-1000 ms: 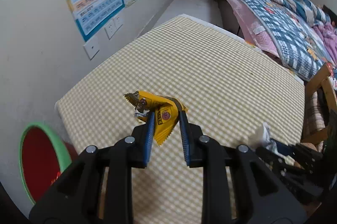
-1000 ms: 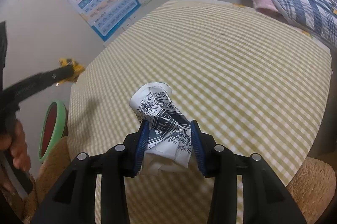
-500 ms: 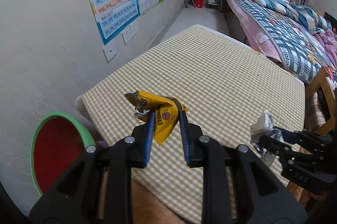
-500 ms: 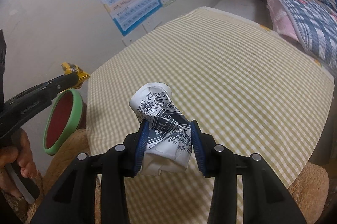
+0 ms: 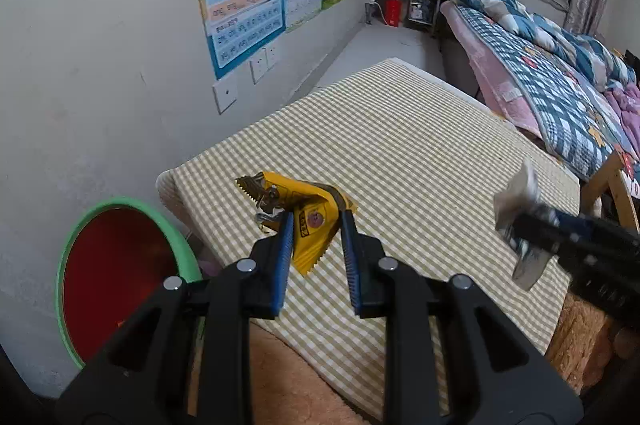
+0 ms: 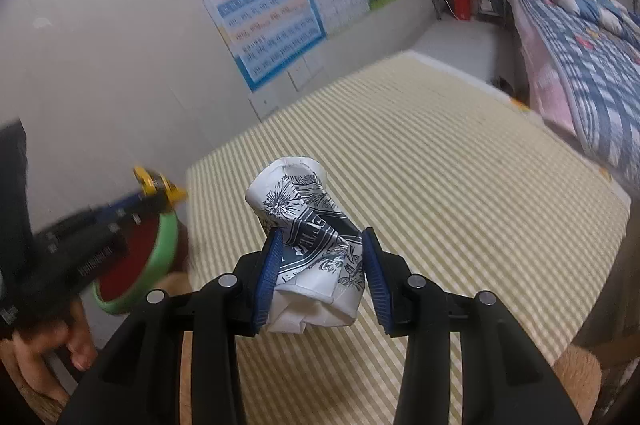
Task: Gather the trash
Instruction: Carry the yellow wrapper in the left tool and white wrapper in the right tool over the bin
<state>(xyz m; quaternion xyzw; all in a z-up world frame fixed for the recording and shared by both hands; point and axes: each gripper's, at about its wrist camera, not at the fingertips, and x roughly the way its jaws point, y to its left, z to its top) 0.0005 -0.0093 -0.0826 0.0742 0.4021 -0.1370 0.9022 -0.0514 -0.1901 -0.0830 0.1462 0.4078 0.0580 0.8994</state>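
Basically the green-rimmed bin [image 5: 120,277] is sitting low-left of both grippers, off the table [image 5: 420,161] corner. Left gripper [image 5: 316,245], clamping the yellow wrapper [image 5: 308,209], is hanging nearer; right gripper [image 6: 320,261] is gripping the crushed paper cup [image 6: 308,237].

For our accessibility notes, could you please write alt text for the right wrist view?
The right gripper holds a crumpled paper cup above a checked tablecloth. At left, the left gripper carries a yellow wrapper near a green-rimmed bin.
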